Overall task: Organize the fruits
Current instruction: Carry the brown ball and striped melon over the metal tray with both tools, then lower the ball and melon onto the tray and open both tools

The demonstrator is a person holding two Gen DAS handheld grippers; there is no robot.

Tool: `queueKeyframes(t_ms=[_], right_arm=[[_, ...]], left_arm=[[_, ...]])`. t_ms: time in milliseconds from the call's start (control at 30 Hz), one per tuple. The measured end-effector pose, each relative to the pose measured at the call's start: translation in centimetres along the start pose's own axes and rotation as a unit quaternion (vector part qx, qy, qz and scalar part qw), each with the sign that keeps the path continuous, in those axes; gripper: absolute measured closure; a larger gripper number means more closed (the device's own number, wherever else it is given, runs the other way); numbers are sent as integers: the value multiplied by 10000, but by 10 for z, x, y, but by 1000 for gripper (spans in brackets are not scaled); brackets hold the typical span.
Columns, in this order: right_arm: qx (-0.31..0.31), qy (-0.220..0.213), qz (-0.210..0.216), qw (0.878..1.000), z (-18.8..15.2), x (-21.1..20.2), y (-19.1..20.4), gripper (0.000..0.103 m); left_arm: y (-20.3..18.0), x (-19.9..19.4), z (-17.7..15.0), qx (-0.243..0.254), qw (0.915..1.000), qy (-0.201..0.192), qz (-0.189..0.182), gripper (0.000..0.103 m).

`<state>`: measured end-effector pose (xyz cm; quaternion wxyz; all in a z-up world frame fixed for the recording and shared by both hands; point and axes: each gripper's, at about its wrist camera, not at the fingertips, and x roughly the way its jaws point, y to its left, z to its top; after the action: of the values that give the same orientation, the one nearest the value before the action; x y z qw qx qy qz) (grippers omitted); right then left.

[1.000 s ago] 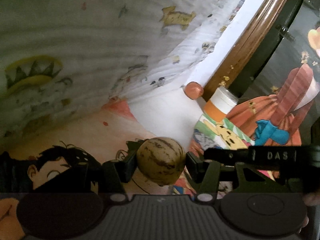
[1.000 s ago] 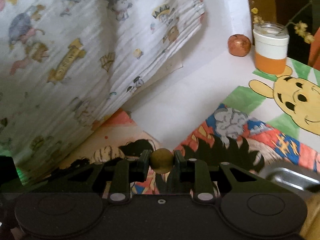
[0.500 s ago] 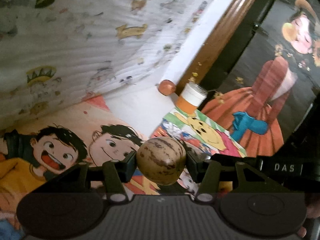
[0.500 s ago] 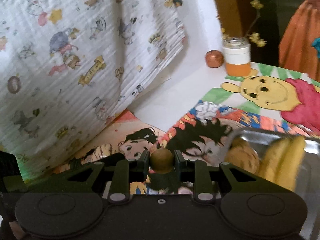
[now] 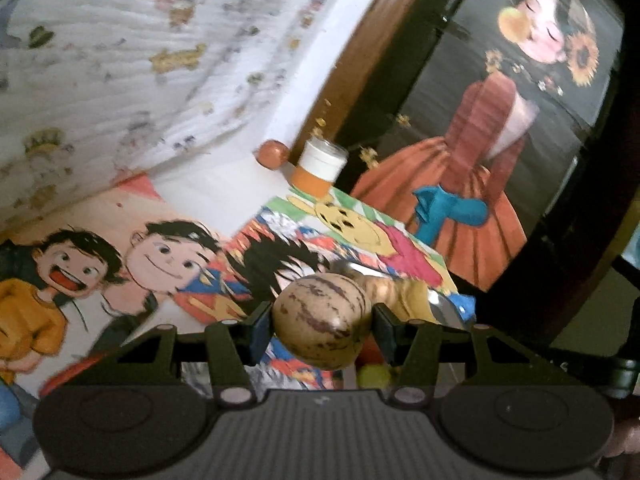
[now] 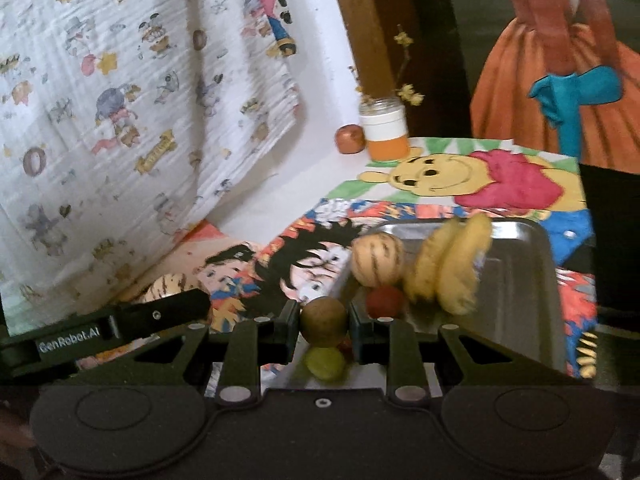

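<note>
My left gripper (image 5: 322, 326) is shut on a tan striped melon-like fruit (image 5: 320, 320), held above the cartoon-printed table. My right gripper (image 6: 324, 322) is shut on a small brown round fruit (image 6: 323, 321), just above the near-left corner of a metal tray (image 6: 516, 280). The tray holds a striped melon-like fruit (image 6: 378, 260), bananas (image 6: 448, 268), a red fruit (image 6: 385, 300) and a green fruit (image 6: 325, 362). In the left wrist view the tray (image 5: 440, 304) shows behind the held fruit. The left gripper's finger (image 6: 160, 316) shows at the left of the right wrist view.
A red apple-like fruit (image 6: 350, 139) and a white-and-orange jar (image 6: 386, 134) with yellow flowers stand at the table's far edge. A cartoon-printed cloth (image 6: 120, 100) hangs on the left. A dark panel with a painted figure (image 5: 500, 160) stands behind the table.
Both grippers have moved right toward the tray with their fruits. The tray and its fruits now show fully in the right wrist view.
</note>
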<state>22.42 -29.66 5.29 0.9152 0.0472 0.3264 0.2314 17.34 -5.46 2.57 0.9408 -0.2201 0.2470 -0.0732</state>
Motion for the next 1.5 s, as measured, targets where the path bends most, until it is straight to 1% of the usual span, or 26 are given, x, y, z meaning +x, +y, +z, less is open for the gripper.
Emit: queueKeyframes(t_ms=[200, 367, 633, 800, 1000, 1233, 1500], right_arm=[[149, -117, -189, 9996, -24, -15, -9, 75], [207, -188, -453, 9986, -43, -31, -15, 75], [84, -311, -722, 9969, -74, -46, -14, 75], [155, -410, -907, 9949, -84, -56, -16, 75], [252, -426, -956, 9942, -93, -58, -17, 75], [32, -428, -1138, 9926, -101, -61, -14, 75], [63, -424, -1075, 9933, -106, -60, -14, 75]], left_arm=[[-15, 4, -16, 233, 9994, 221, -157, 46], [-25, 7, -28, 446, 9978, 394, -275, 46], [-43, 7, -42, 801, 9949, 540, -286, 46], [-50, 5, -49, 973, 9931, 585, -283, 46], [-59, 6, -55, 1190, 9906, 632, -250, 46], [-63, 5, -62, 1397, 9878, 652, -210, 46], [-67, 6, -67, 1522, 9858, 682, -182, 46]])
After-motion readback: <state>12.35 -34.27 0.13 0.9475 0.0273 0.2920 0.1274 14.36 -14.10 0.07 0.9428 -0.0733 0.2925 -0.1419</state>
